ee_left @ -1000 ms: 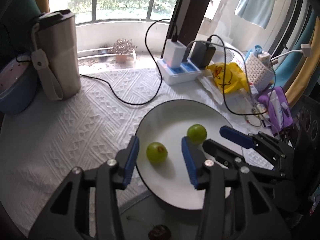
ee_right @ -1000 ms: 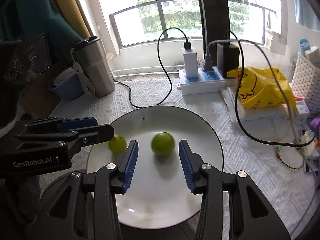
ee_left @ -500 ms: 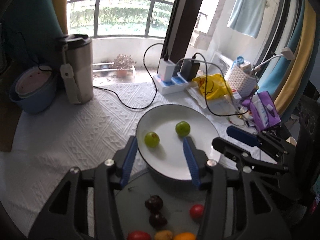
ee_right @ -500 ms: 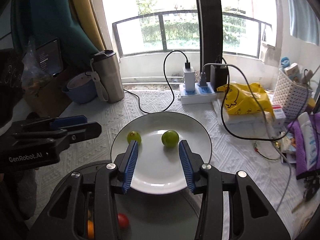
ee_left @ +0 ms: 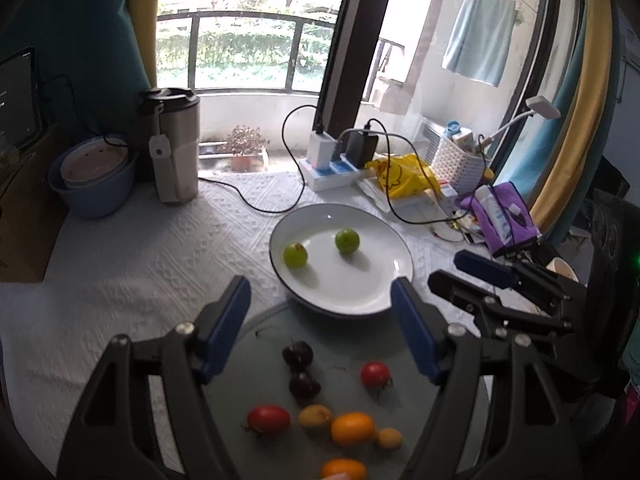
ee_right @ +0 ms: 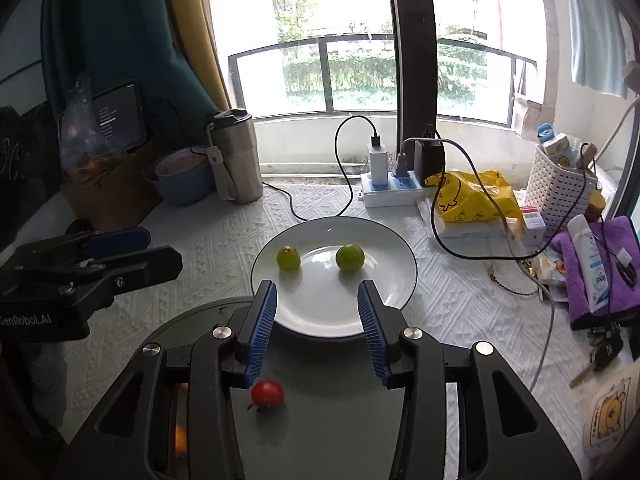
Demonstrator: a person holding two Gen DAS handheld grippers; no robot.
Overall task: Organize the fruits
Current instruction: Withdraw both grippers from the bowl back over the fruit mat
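Note:
A white plate holds two green fruits, one on the left and one on the right. In front of it a round grey tray carries two dark cherries, red tomatoes, an orange fruit and small yellow ones. My left gripper hovers over the plate's near rim, its jaws opening with nothing between them. My right gripper hangs beside it, open and empty.
A steel flask and a blue bowl stand at the back left. A power strip with trailing cables, a yellow bag, a white basket and a purple cloth crowd the back right.
Both grippers have drawn back and upward from the plate, leaving the two green fruits on it. The grey tray with its fruits has come into view. The left jaws stand wider.

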